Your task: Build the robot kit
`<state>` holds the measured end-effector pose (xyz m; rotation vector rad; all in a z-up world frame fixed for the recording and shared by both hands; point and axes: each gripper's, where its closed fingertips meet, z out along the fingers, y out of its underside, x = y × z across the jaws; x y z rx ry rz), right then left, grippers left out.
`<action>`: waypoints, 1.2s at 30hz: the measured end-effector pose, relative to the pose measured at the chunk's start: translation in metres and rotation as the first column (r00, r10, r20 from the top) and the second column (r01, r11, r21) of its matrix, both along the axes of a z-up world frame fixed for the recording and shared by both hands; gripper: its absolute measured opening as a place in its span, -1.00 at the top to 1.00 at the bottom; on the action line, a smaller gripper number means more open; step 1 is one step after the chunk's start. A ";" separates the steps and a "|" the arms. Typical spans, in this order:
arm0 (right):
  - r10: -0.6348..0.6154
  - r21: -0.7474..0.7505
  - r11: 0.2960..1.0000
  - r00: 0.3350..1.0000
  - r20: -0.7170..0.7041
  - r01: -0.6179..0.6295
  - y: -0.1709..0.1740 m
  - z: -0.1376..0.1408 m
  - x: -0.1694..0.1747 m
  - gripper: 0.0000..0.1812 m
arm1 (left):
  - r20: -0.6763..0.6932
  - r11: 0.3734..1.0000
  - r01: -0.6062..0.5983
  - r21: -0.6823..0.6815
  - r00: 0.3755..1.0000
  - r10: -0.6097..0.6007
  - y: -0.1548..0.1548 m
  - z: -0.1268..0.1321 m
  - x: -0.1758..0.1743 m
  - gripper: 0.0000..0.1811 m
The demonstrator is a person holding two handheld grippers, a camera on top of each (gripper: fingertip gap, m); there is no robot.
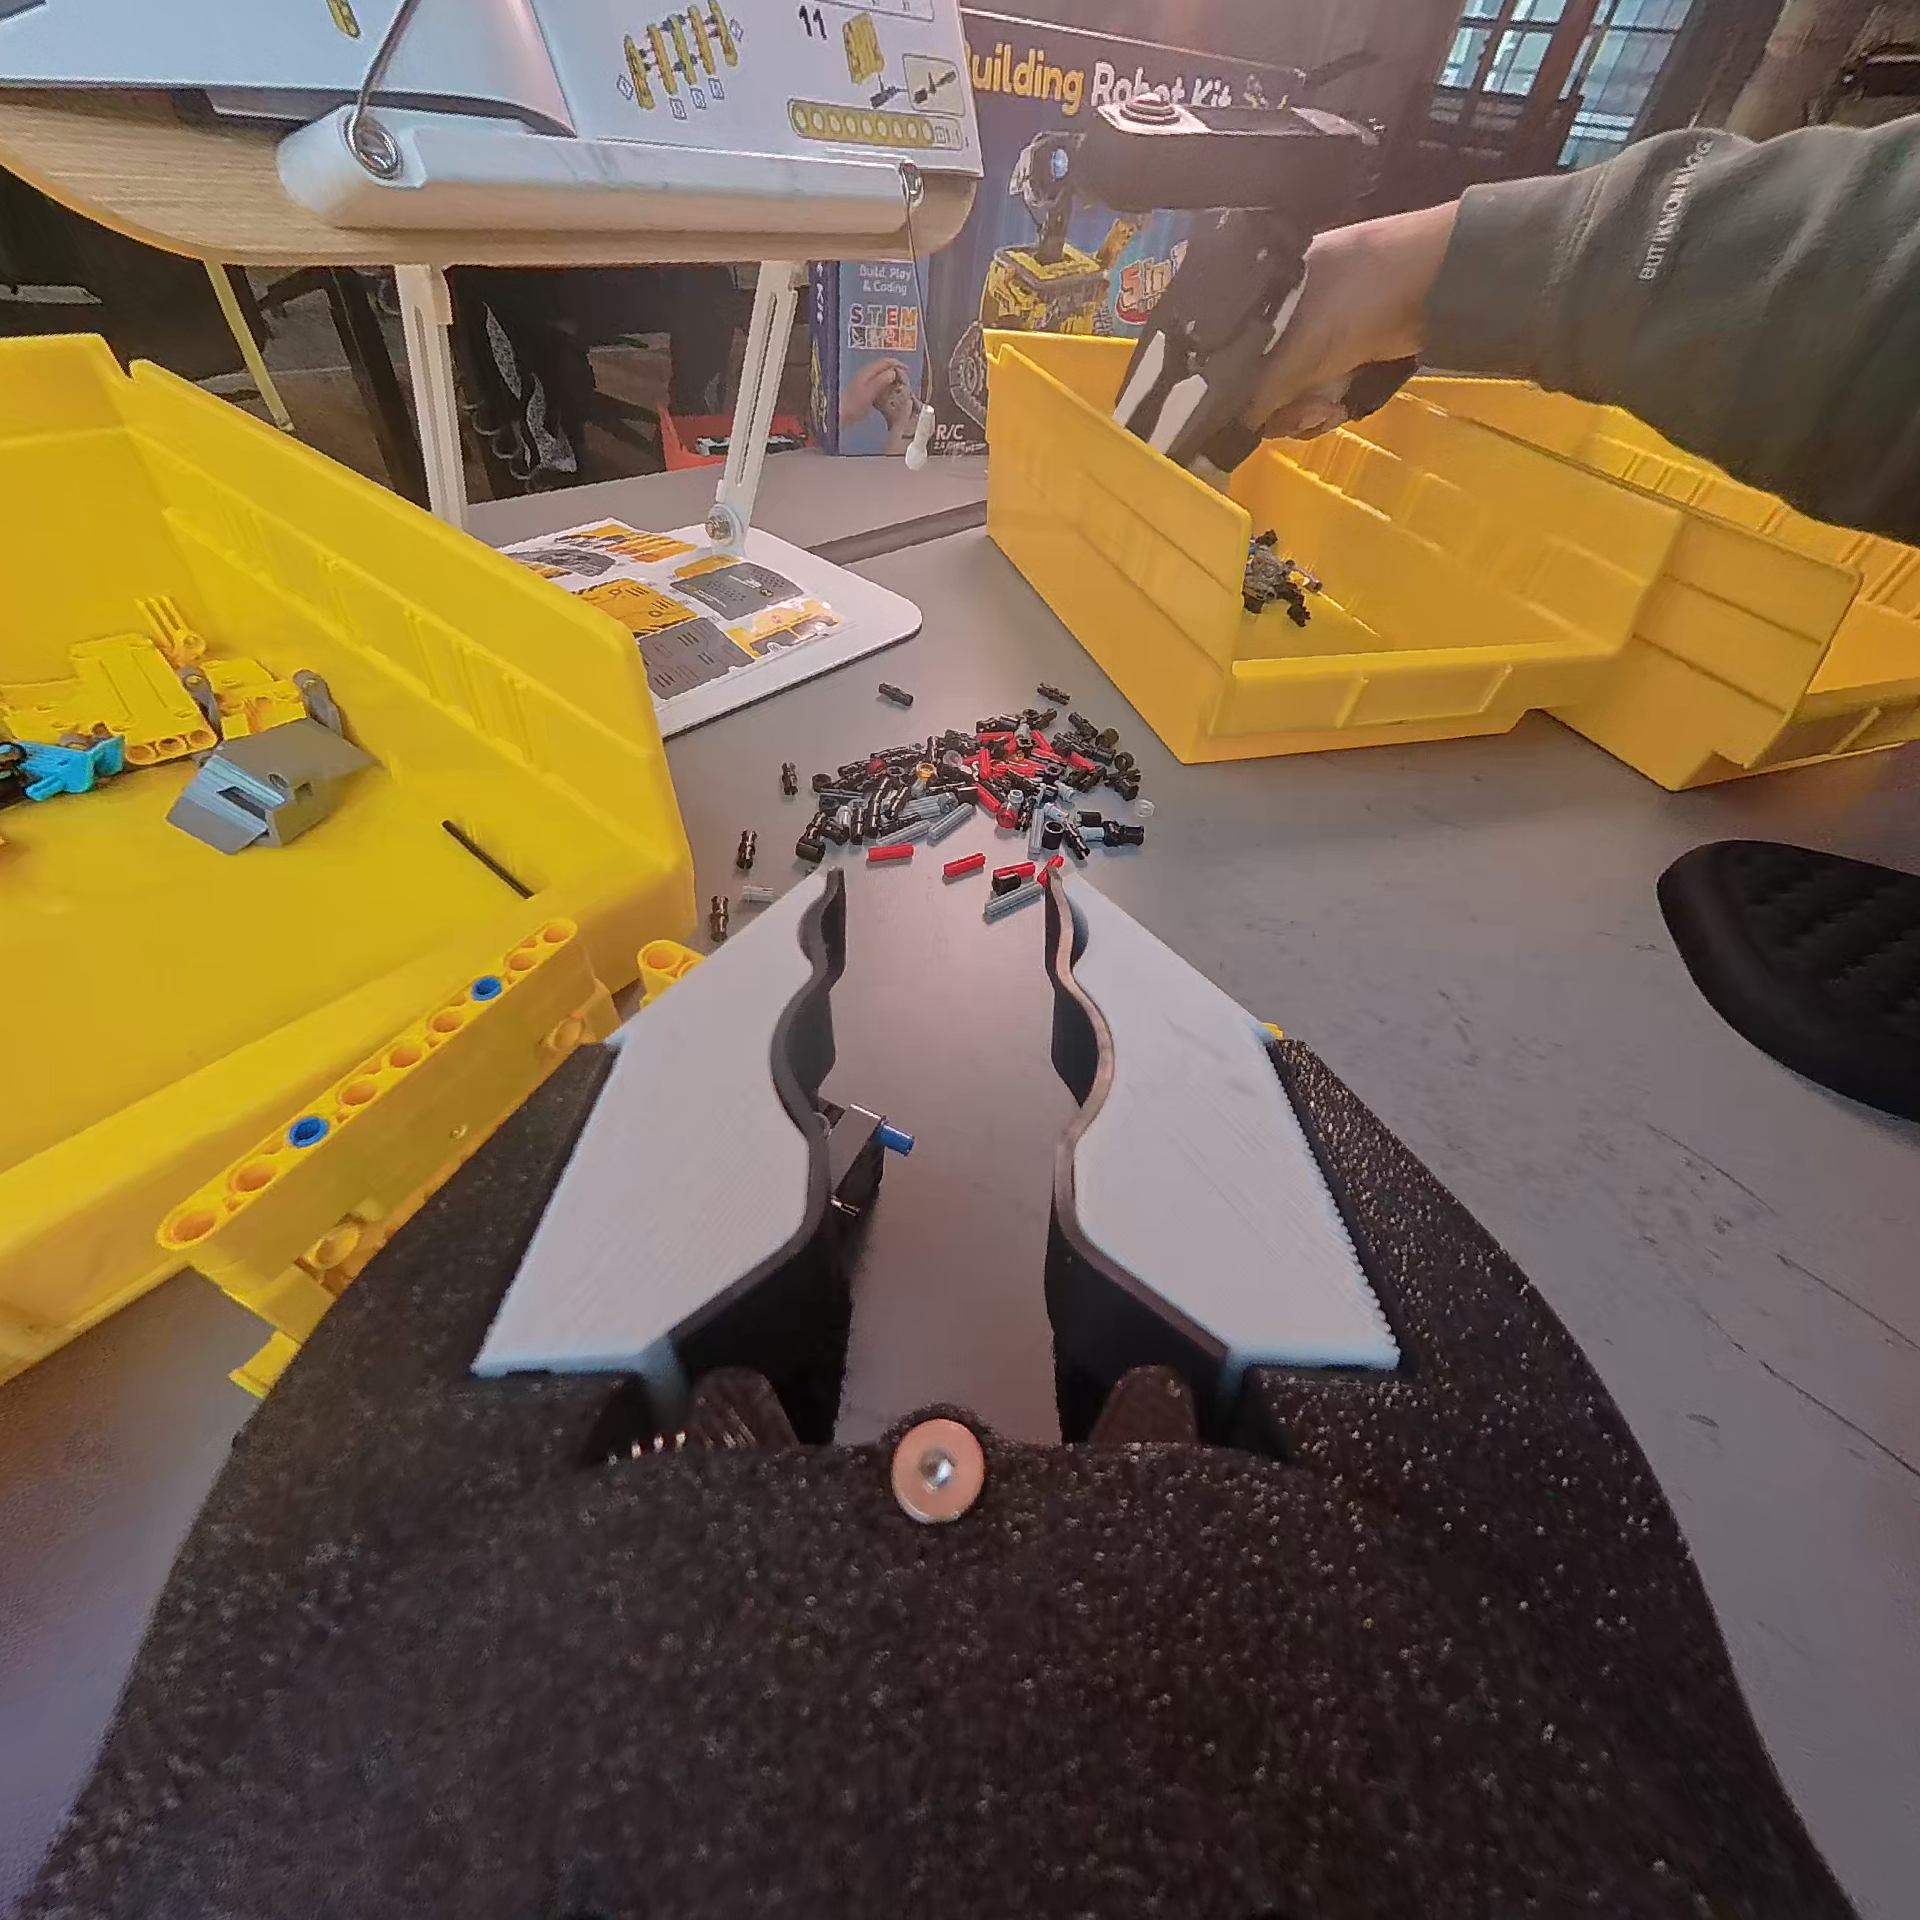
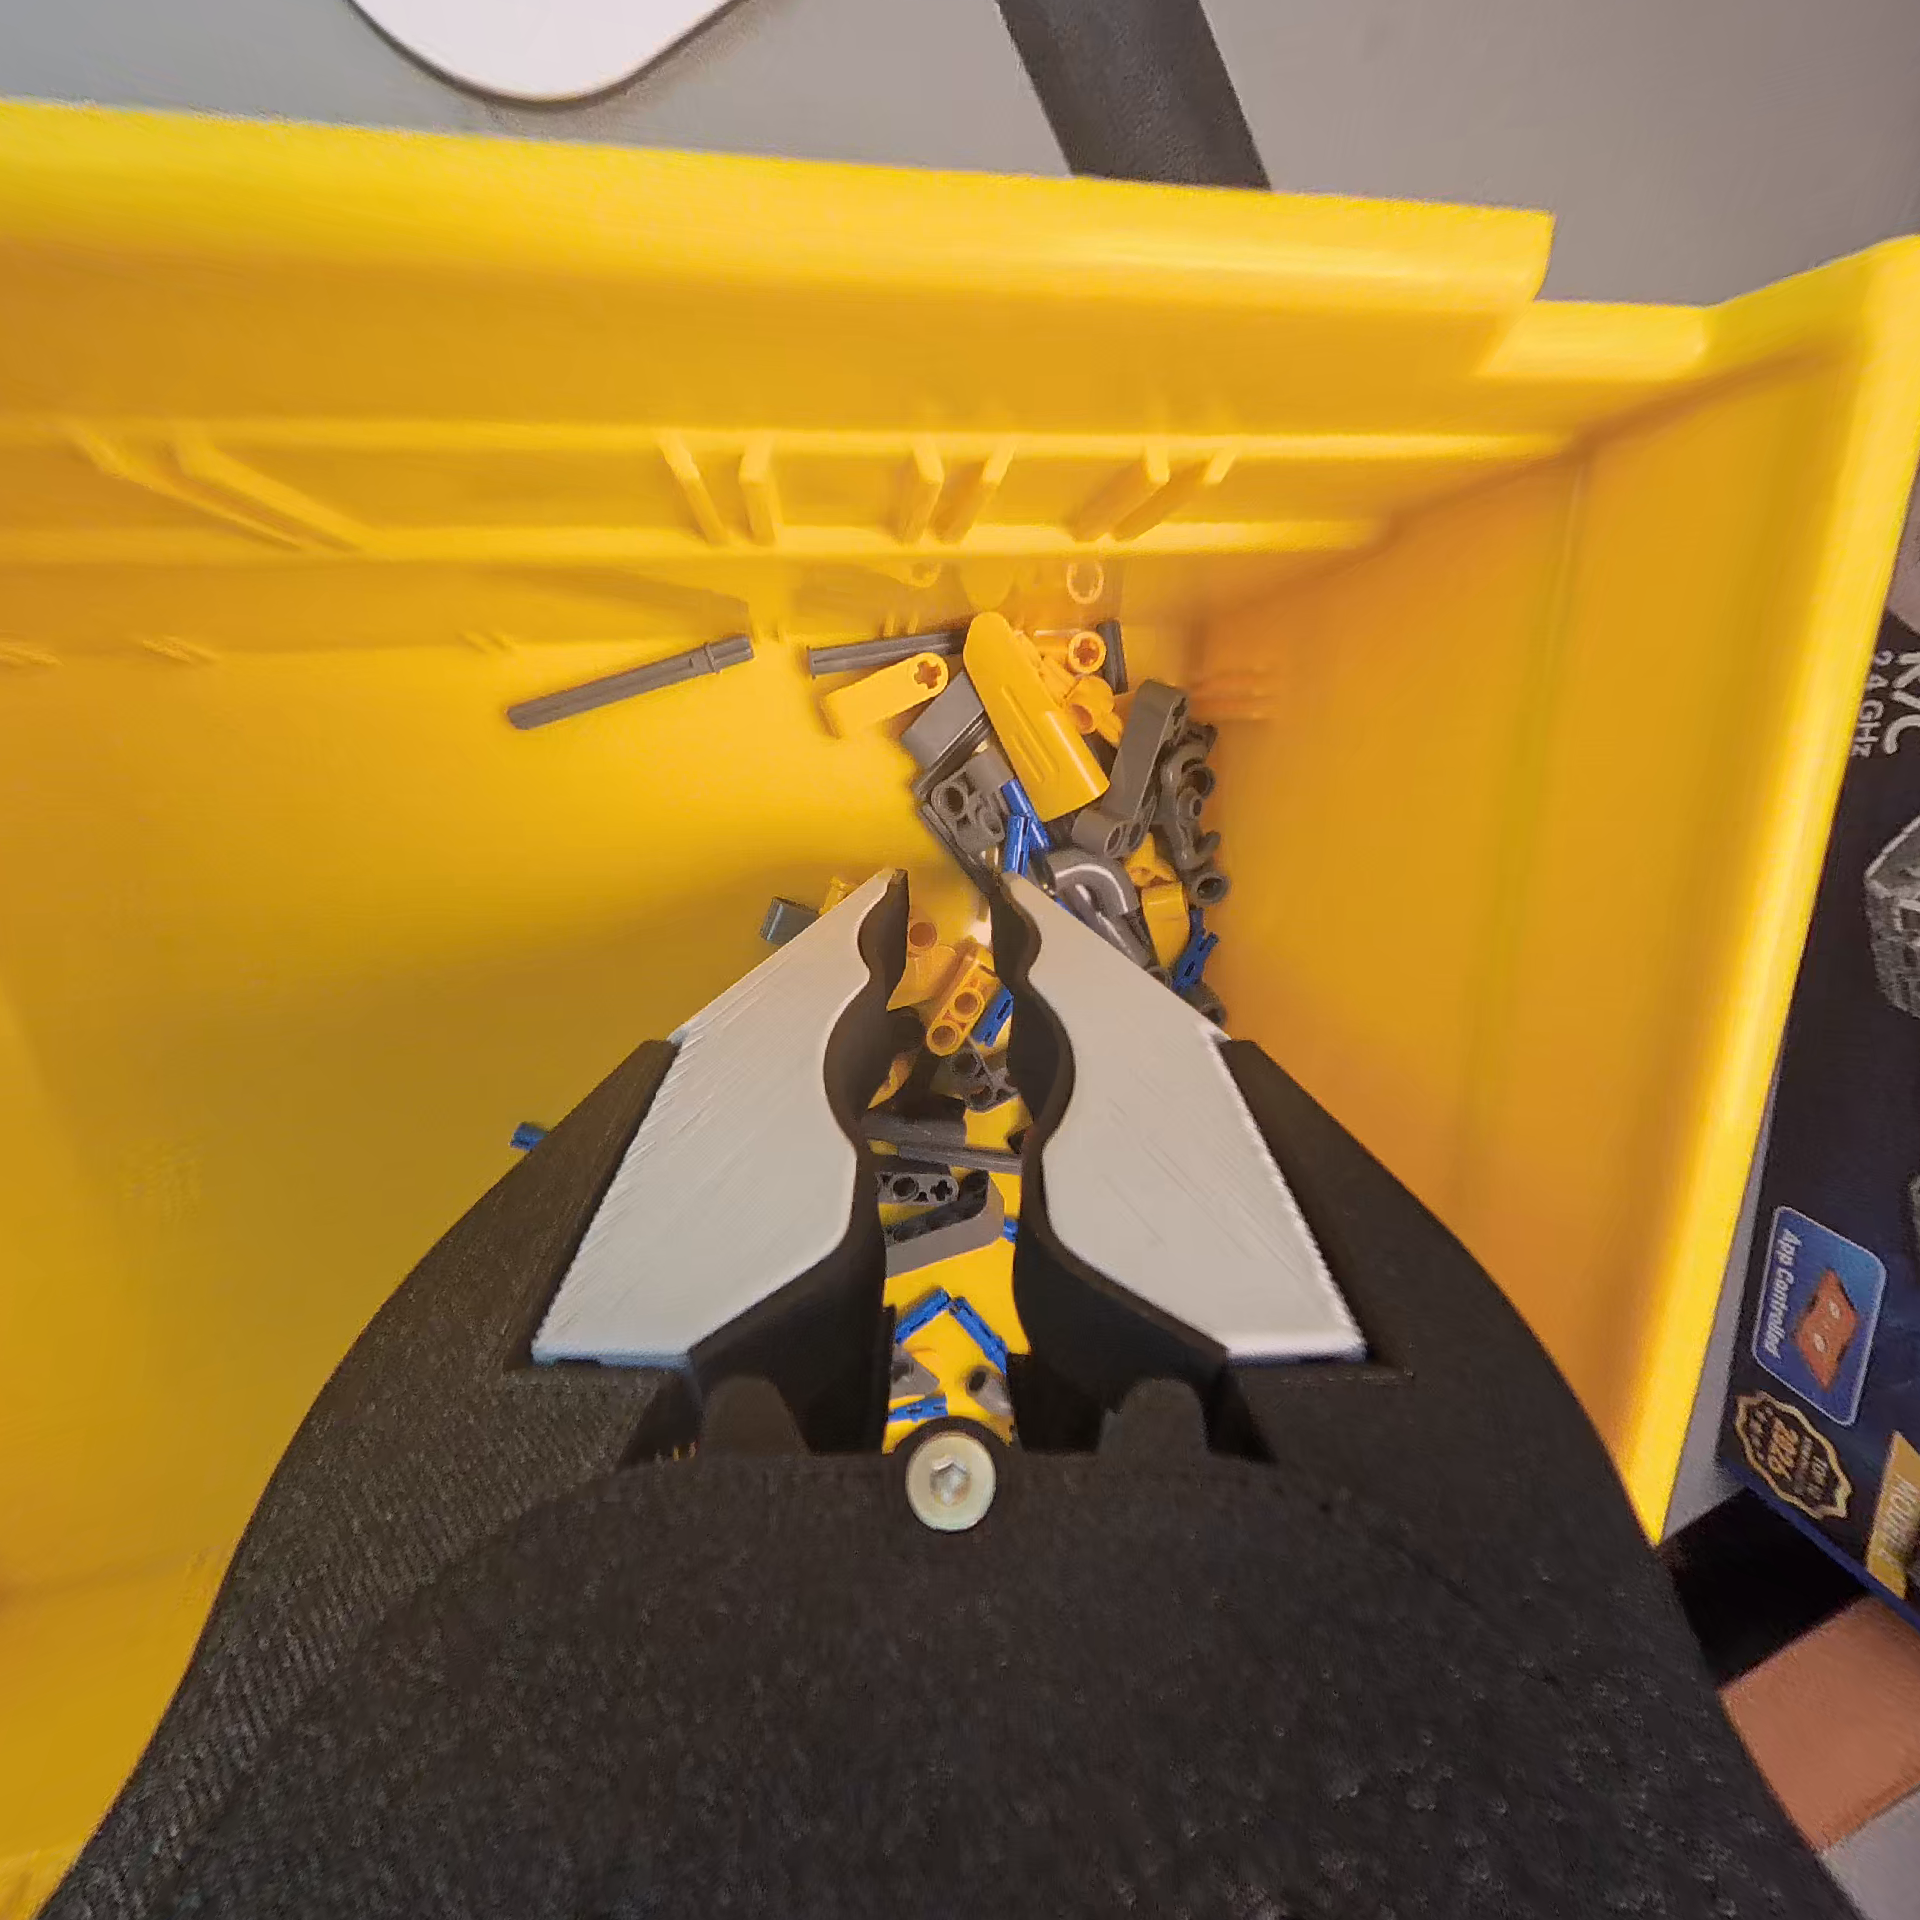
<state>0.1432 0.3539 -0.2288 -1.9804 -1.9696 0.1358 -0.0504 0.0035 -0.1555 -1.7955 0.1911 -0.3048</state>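
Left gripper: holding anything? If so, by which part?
Nothing held. The left gripper is open above the grey table, its grey fingers apart, short of the pile of small black, red and grey pins.

The right gripper point(image 1: 1174, 410) has its fingertips sunk behind a yellow bin point(image 1: 1112, 520) wall — hidden in the left wrist view. In the right wrist view its fingers point(image 2: 727, 1122) cover much of the small parts point(image 2: 1049, 748) — individual pieces there blur together.

Bright, even light in both views. The grey table point(image 1: 1403, 1039) shows a soft sheen between the left tool's fingers. Fisheye bending curves the edges. The yellow bin point(image 2: 416, 343) is motion-blurred along its rim; parts inside stay sharper.
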 end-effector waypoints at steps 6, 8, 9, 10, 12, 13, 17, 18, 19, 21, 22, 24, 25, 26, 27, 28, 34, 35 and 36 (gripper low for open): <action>0.016 0.012 1.000 1.000 -0.004 -0.016 -0.005 0.015 0.008 0.83 | -0.001 1.000 0.002 -0.001 1.000 -0.002 0.000 0.000 0.000 0.59; 0.036 0.031 0.999 0.999 -0.027 -0.035 -0.008 0.025 0.006 0.83 | 0.000 1.000 0.002 -0.002 1.000 -0.002 0.000 0.000 0.000 0.59; 0.038 0.020 0.999 0.999 -0.027 -0.038 -0.012 0.030 0.006 0.83 | 0.001 1.000 0.002 -0.003 1.000 -0.002 0.000 -0.001 0.000 0.59; 0.048 0.019 0.999 0.999 -0.017 -0.048 -0.015 0.033 0.007 0.83 | 0.001 1.000 0.003 -0.005 1.000 -0.003 0.000 -0.001 0.000 0.59; 0.094 0.031 0.995 0.993 0.067 -0.097 -0.023 0.034 0.018 0.83 | 0.002 1.000 0.004 -0.007 1.000 -0.004 0.001 -0.001 0.001 0.59; 0.126 0.026 0.991 0.985 0.115 -0.129 -0.028 0.032 0.024 0.83 | 0.001 1.000 0.005 -0.007 1.000 -0.005 0.001 -0.001 0.001 0.59; 0.190 -0.008 0.981 0.945 0.267 -0.195 -0.044 0.019 0.045 0.81 | 0.000 1.000 0.006 -0.007 1.000 -0.006 0.000 -0.001 0.001 0.59; 0.197 -0.011 0.979 0.934 0.298 -0.203 -0.046 0.016 0.049 0.81 | -0.001 1.000 0.007 -0.007 1.000 -0.007 0.000 -0.002 0.001 0.59; 0.199 -0.002 0.978 0.926 0.322 -0.209 -0.045 0.012 0.052 0.80 | -0.001 1.000 0.007 -0.007 1.000 -0.007 0.000 -0.002 0.001 0.59; 0.194 0.005 0.978 0.916 0.352 -0.208 -0.042 0.005 0.056 0.80 | -0.002 1.000 0.008 -0.007 1.000 -0.008 0.000 -0.002 0.001 0.59; 0.190 0.002 0.979 0.915 0.355 -0.204 -0.041 0.002 0.056 0.80 | -0.002 1.000 0.008 -0.007 1.000 -0.008 0.000 -0.002 0.001 0.59; 0.174 0.018 0.981 0.917 0.359 -0.194 -0.034 -0.002 0.056 0.80 | 0.000 1.000 0.007 -0.007 1.000 -0.007 0.001 -0.002 0.001 0.59; 0.167 0.026 0.982 0.919 0.356 -0.189 -0.030 -0.003 0.056 0.81 | 0.002 1.000 0.006 -0.007 1.000 -0.006 0.001 -0.002 0.001 0.59; 0.158 0.033 0.983 0.923 0.351 -0.181 -0.026 -0.003 0.055 0.81 | 0.004 1.000 0.006 -0.008 1.000 -0.006 0.001 -0.002 0.000 0.59; 0.148 0.041 0.984 0.927 0.345 -0.172 -0.023 -0.003 0.054 0.81 | 0.005 1.000 0.005 -0.009 1.000 -0.005 0.001 -0.002 0.000 0.59; 0.138 0.046 0.986 0.931 0.339 -0.163 -0.019 -0.003 0.053 0.81 | 0.005 1.000 0.004 -0.010 1.000 -0.004 0.001 -0.002 0.000 0.59; 0.081 0.118 0.986 0.960 0.269 -0.116 0.003 0.004 0.045 0.82 | 0.007 1.000 0.003 -0.014 1.000 -0.003 0.001 -0.003 0.000 0.59; 0.076 0.131 0.985 0.965 0.251 -0.112 0.005 0.008 0.043 0.82 | 0.007 1.000 0.004 -0.014 1.000 -0.004 0.001 -0.003 0.000 0.60; 0.075 0.139 0.984 0.969 0.234 -0.110 0.006 0.012 0.042 0.82 | 0.005 1.000 0.003 -0.015 1.000 -0.003 0.001 -0.003 0.000 0.60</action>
